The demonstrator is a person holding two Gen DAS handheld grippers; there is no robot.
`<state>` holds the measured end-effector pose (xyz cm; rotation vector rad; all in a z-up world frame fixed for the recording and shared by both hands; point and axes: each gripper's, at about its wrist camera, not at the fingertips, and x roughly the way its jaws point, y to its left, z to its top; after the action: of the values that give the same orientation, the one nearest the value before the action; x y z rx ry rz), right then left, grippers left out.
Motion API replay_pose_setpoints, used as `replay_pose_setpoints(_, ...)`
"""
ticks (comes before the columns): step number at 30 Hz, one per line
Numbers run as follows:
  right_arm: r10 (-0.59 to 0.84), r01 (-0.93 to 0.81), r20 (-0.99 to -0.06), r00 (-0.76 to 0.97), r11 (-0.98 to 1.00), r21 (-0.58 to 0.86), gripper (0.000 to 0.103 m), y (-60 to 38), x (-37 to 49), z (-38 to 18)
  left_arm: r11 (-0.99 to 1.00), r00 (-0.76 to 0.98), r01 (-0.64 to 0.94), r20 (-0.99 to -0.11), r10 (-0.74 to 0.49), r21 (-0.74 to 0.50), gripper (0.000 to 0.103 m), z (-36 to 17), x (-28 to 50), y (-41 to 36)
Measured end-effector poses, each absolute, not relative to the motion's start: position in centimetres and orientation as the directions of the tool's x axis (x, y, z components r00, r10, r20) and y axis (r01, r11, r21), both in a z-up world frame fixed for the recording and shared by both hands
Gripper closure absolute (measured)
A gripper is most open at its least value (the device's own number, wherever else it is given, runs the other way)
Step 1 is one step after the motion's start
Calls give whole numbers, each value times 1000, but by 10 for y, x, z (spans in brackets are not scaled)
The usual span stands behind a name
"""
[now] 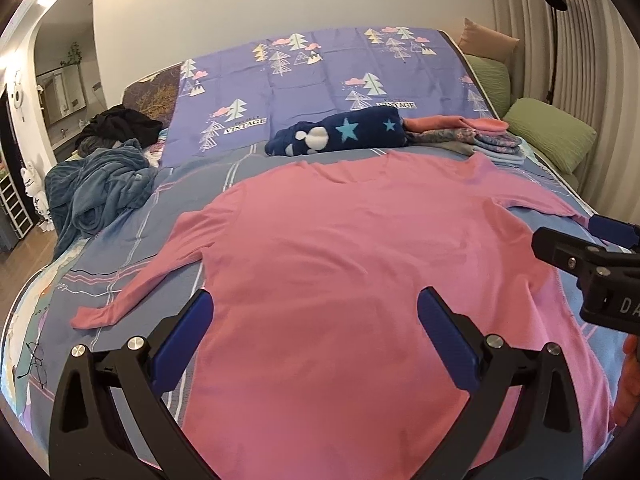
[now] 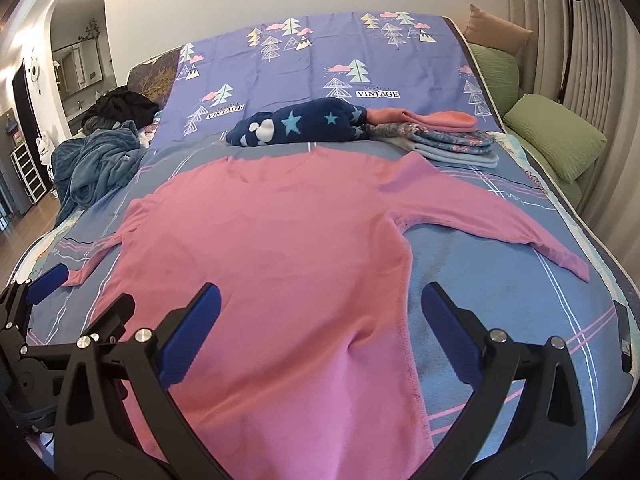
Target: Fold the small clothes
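Surface: bed with a blue plaid cover; a purple tree-print sheet lies on its far half.
Landmark: pink long-sleeved top, spread flat in the middle of the bed; neckline at the far end, hem nearest me.
Long axis of the top: runs straight away from both grippers; sleeves splay out to either side.
Left gripper: fingers wide apart, holding nothing; I have it over the top's body, towards the left sleeve.
Right gripper: fingers wide apart, holding nothing; it straddles the top's right side seam.
Right sleeve: lies beyond and to the right of the right gripper; I judge that gripper the nearer for it.
Beyond the top's neckline: navy star-print garment; stack of folded clothes beside it.
Left of the top: crumpled blue-grey blanket.
Step judged: sleeves not yet folded in.
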<state>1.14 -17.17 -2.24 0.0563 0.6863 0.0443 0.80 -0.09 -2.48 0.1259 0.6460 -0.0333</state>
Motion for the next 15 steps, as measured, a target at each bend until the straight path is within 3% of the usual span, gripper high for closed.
replay_pose_setpoints(12, 63, -29, -673, 737, 998, 62, 2, -164, 27, -34, 989, 814, 60, -579, 32, 139, 1, -34, 14, 4)
replay_pose_setpoints(15, 61, -31, -680, 731, 998, 56, 2, -161, 30, -36, 993, 798, 88, -602, -21, 82, 1, -37, 18, 9)
